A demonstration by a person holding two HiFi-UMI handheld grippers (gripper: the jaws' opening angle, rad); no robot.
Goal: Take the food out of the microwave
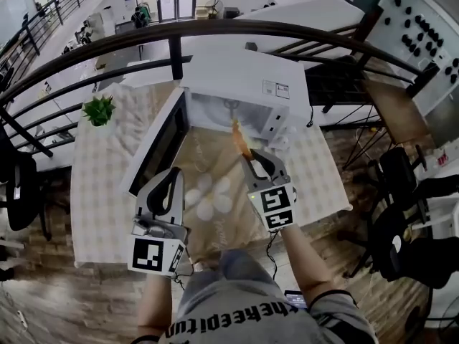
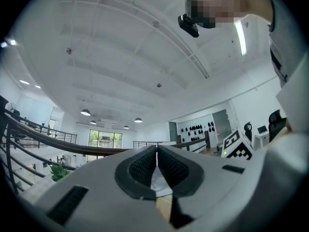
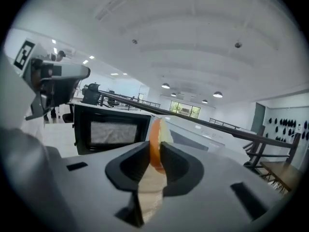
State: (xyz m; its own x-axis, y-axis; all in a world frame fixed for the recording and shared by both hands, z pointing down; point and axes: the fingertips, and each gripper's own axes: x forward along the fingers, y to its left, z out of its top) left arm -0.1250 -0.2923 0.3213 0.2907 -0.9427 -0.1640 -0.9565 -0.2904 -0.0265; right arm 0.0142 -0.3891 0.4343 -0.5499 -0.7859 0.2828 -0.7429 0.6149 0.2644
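Right gripper (image 3: 155,158) clamps the orange food (image 3: 155,144), which sticks out past its tips. Just ahead of them stands the open microwave (image 1: 237,84). Left gripper (image 2: 156,153) sits alongside, jaws together, nothing between. The microwave's sticker (image 1: 275,89) is too small to read.

Smooth microwave (image 1: 240,84), woven cloth tablecloth (image 1: 100,192), matt grey plastic right gripper (image 3: 155,154), ribbed black pads (image 3: 137,162), smooth food slice (image 3: 155,139), dark metal railing (image 1: 215,31), wood-plank floor (image 1: 64,299)
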